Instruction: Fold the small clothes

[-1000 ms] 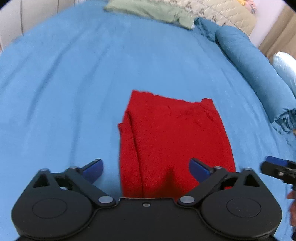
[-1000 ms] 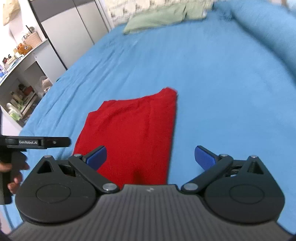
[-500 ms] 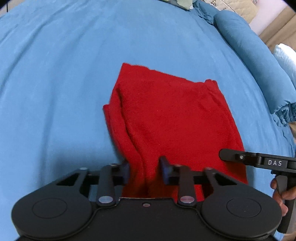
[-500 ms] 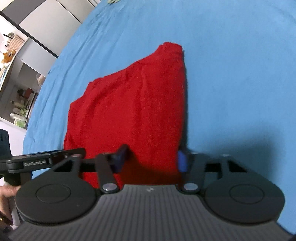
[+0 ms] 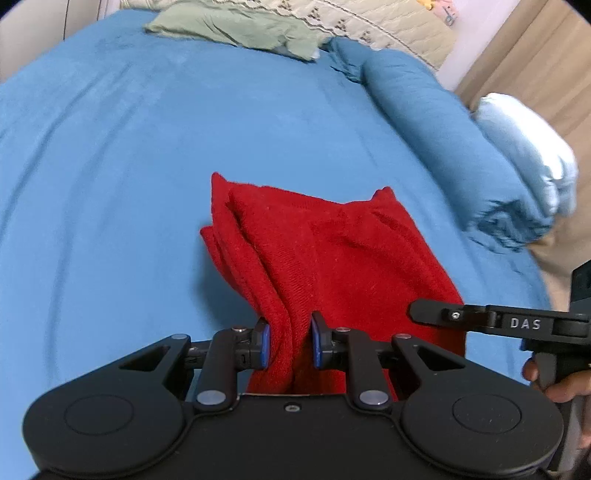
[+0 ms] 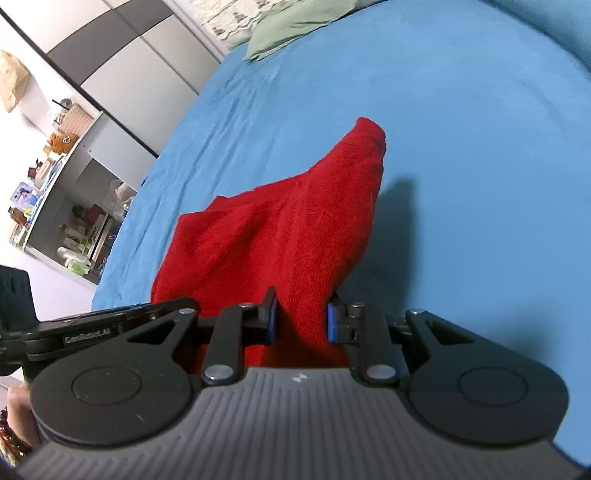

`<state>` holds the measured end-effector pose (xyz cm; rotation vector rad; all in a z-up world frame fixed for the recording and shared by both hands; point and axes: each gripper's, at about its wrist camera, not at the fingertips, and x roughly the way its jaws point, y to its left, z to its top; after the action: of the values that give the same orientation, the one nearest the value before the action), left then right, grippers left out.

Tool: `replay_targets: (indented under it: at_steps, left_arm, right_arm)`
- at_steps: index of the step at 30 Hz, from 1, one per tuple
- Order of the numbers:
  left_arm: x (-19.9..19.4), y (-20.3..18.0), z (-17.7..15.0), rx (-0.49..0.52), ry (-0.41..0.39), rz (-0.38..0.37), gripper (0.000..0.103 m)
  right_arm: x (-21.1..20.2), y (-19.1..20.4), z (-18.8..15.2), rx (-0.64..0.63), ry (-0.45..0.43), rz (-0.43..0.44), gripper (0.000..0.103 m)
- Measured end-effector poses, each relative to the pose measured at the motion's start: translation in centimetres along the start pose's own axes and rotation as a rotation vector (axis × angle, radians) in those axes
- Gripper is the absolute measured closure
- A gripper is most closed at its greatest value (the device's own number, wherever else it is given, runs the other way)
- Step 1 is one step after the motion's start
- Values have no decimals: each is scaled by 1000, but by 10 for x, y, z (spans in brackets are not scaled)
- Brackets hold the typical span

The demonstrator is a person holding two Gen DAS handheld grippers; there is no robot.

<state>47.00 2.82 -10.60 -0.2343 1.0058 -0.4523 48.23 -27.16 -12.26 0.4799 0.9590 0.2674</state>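
Note:
A red knitted garment [image 5: 332, 254], partly folded, lies on the blue bed cover [image 5: 110, 177]. My left gripper [image 5: 289, 344] is shut on its near left edge, with the cloth bunched between the blue pads. My right gripper [image 6: 301, 319] is shut on the near right edge of the same garment [image 6: 280, 229] and holds that side lifted off the bed, casting a shadow to the right. The far end of the garment still rests on the cover. The right gripper also shows at the right of the left wrist view [image 5: 498, 321].
A green cloth [image 5: 236, 26] and a patterned pillow [image 5: 369, 22] lie at the head of the bed. A rolled blue duvet [image 5: 450, 140] runs along the right side. Shelves with clutter [image 6: 66, 206] and a wardrobe [image 6: 122, 66] stand left of the bed.
Both grippers went from open to shut on the garment's near edge, then lifted it, so the cloth now rises off the bed toward the grippers.

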Motion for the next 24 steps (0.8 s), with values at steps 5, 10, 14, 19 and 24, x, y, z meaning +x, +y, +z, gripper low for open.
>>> replay_targets:
  at_steps: [5,10,14,19,24]
  left_arm:
    - [19,-30,-48,5,56,0,80]
    - [55,-31,-98,61,68,146,63]
    - [58,-20,-109,24,13,150,46]
    - [61,-20,-120,38,-38,168,41]
    - [40,-28,-124,51,-112,192,43]
  right_arm:
    - [-29,-31,-40,-55,53,-72,63]
    - [-8,-89,-89,-30,46,-98,59]
    - [-2,-108,-104,4,-22,-44,53]
    - [-8,-111,-113,-50,-58,-20,49]
    - [-21,-87,-106,-152,-97,-53,45]
